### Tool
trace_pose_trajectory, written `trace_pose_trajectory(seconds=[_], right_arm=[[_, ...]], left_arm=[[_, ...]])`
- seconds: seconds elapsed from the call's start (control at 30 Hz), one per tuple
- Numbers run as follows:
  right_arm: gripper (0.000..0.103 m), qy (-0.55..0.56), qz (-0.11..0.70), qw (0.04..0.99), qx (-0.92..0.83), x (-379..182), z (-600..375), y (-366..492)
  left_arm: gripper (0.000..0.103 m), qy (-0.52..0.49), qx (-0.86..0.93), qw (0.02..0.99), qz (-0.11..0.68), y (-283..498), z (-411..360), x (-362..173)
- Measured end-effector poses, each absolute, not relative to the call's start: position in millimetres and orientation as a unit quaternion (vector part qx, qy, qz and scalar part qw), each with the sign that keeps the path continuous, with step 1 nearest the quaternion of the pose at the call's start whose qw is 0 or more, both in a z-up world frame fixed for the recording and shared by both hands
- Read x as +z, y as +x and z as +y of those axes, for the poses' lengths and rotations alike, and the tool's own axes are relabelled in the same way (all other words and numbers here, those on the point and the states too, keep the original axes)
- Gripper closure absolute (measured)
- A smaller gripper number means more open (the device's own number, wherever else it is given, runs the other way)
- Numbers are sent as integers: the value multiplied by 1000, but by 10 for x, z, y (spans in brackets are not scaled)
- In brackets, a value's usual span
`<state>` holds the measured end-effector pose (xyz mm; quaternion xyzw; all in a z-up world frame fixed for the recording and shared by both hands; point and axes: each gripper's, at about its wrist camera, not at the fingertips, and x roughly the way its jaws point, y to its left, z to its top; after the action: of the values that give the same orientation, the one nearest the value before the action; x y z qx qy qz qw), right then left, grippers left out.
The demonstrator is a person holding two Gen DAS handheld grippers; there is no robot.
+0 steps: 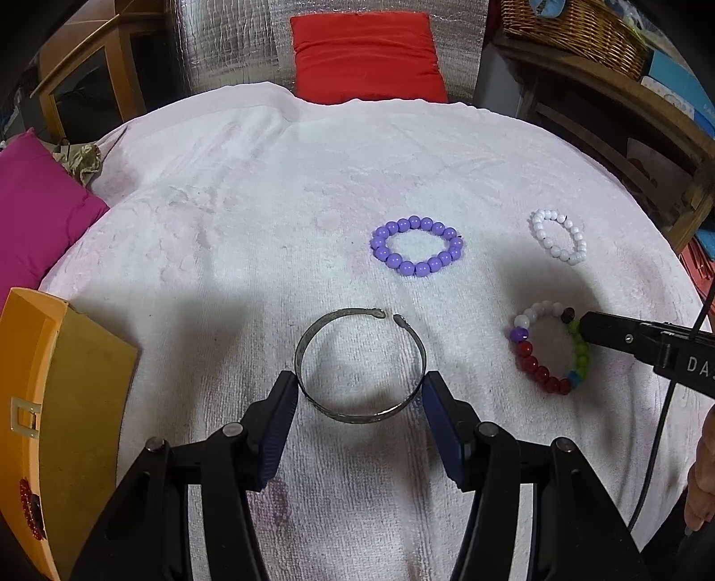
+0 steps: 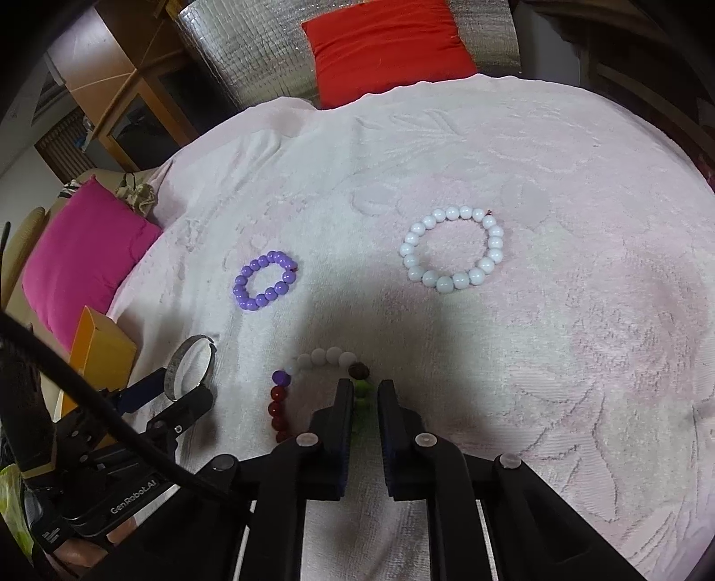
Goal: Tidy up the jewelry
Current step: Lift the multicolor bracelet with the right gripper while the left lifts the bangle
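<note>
A silver open cuff bangle (image 1: 360, 364) sits between the fingers of my left gripper (image 1: 360, 389), which grips its two sides; it also shows in the right wrist view (image 2: 190, 366). My right gripper (image 2: 366, 393) is closed on the green beads of a multicolour bead bracelet (image 2: 313, 380), which lies on the towel; the bracelet also shows in the left wrist view (image 1: 549, 348). A purple bead bracelet (image 1: 416, 246) (image 2: 265, 286) and a white bead bracelet (image 1: 559, 237) (image 2: 452, 248) lie further back on the towel.
A pale pink towel (image 1: 250, 214) covers the work surface. An open orange jewelry box (image 1: 53, 402) stands at the left edge, red beads inside. A pink cushion (image 1: 35, 214) lies at left, a red cushion (image 1: 366, 58) behind, a wicker basket (image 1: 576, 31) at back right.
</note>
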<state>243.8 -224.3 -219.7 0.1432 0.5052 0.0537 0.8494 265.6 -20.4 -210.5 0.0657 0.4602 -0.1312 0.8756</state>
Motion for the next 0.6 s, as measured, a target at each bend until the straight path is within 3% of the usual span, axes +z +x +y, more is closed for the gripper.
trace_pose_trajectory(seconds=[0.47,0.6], right_arm=[[89,191,521,829,66,-2242,-2336,2480],[85,187,524,829,64,-2278,-2276,2521]], left_arm=[[44,63,-130,875,461,2655,-179,-2099],[44,62,-130,876,459,2633,-139,-2082]])
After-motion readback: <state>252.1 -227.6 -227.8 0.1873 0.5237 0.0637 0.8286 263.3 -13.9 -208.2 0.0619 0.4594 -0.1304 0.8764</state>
